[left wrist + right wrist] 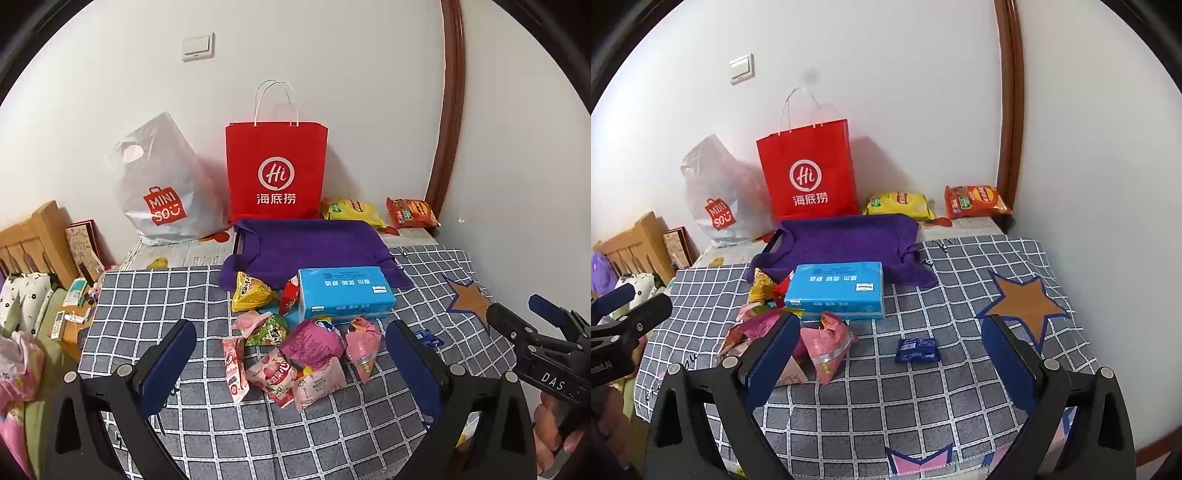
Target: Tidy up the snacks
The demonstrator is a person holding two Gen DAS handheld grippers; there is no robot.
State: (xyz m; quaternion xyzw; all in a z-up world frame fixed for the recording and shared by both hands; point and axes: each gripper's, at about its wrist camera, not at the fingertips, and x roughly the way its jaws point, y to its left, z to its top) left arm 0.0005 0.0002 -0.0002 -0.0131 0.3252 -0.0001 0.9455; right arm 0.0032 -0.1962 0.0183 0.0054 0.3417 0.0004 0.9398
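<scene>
Snacks [295, 354] lie heaped on the checked cloth [155, 295] in the left view, just before the blue box [345, 295]; the left gripper [291, 365] gapes wide above them (nothing held). From the right, the right gripper [890, 354] stands equally apart, empty, over a small blue packet [918, 350].

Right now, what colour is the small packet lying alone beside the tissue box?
Dark blue small packet, clearest in the right wrist view.
</scene>
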